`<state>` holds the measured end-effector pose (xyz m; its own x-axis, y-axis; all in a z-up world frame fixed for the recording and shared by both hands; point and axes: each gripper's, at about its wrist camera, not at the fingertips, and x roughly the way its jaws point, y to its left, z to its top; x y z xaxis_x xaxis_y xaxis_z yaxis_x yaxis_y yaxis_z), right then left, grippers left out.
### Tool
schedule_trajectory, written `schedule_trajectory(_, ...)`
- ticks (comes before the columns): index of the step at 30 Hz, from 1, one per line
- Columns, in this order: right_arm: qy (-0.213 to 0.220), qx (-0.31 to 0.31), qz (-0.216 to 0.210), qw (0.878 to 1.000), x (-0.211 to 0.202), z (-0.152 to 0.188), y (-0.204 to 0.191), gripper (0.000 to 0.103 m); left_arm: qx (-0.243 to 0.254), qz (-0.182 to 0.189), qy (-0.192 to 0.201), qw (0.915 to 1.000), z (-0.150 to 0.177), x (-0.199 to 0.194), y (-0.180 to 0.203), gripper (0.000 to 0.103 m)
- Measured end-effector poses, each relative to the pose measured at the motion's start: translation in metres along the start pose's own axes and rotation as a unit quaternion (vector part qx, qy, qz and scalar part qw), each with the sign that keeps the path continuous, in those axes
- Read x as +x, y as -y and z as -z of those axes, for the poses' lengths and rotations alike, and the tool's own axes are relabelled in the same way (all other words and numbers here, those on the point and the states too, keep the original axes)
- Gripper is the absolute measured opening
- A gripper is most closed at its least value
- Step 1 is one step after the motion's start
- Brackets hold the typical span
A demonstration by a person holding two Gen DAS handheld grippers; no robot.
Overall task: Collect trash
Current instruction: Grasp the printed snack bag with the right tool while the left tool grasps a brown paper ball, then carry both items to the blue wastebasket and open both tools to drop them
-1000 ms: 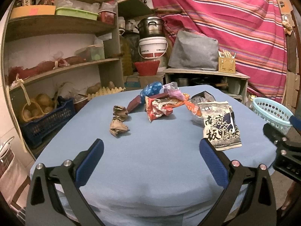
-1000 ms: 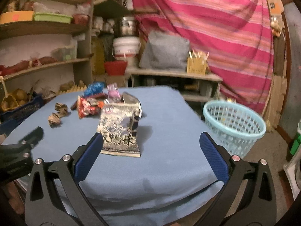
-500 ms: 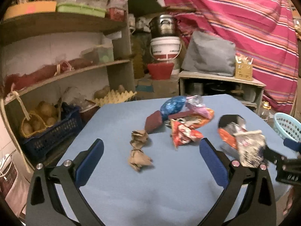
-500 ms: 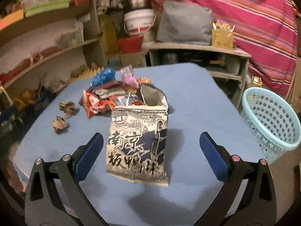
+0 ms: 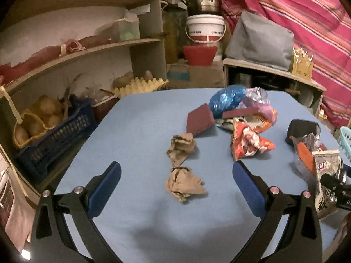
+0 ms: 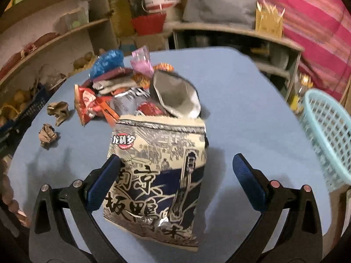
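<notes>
Right gripper (image 6: 175, 179) is hanging spread wide around the black-and-cream snack bag (image 6: 160, 173) on the blue table (image 6: 241, 109) — squeeze mid-bag, flat; left gripper (image 5: 175, 188) is gaping over crumpled brown paper (image 5: 183, 185); beyond, the turquoise basket (image 6: 326, 140) is waiting

The pale turquoise plastic lattice basket (image 6: 326, 140) is cut off at the right edge; the striped pink cloth (image 6: 318, 15) blurs.
</notes>
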<state>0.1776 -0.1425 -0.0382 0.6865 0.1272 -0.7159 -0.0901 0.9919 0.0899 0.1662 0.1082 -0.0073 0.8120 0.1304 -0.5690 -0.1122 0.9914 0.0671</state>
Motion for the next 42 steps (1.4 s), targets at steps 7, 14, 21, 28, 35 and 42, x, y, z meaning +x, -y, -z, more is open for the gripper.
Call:
schedule_trajectory(7, -0.013, 0.014, -0.035, 0.999, 0.007, -0.003, 0.006, 0.089, 0.003, 0.008, -0.022, 0.9997, 0.002, 0.012, 0.003, 0.099)
schedule_trajectory(14, -0.015, 0.019, -0.076, 0.997, 0.007, -0.01, 0.012, 0.026, -0.015, 0.019, -0.039, 0.9989, 0.001, 0.021, -0.002, 0.099)
schedule_trajectory(21, 0.0, -0.005, -0.083, 0.997, -0.006, -0.009, 0.008, 0.013, -0.012, 0.006, -0.033, 0.9994, 0.004, 0.024, -0.005, 0.099)
schedule_trajectory(28, 0.01, -0.008, -0.086, 0.996, -0.011, -0.01, 0.013, 0.013, -0.021, 0.018, -0.056, 0.998, 0.007, 0.039, -0.01, 0.099)
schedule_trajectory(35, 0.019, -0.009, -0.087, 0.996, -0.014, -0.01, 0.015, 0.013, -0.023, 0.026, -0.091, 0.9952, 0.008, 0.063, -0.009, 0.097)
schedule_trajectory(42, 0.032, -0.012, -0.09, 0.995, -0.027, -0.008, 0.016, 0.013, -0.038, 0.069, -0.134, 0.9879, 0.011, 0.08, -0.011, 0.053)
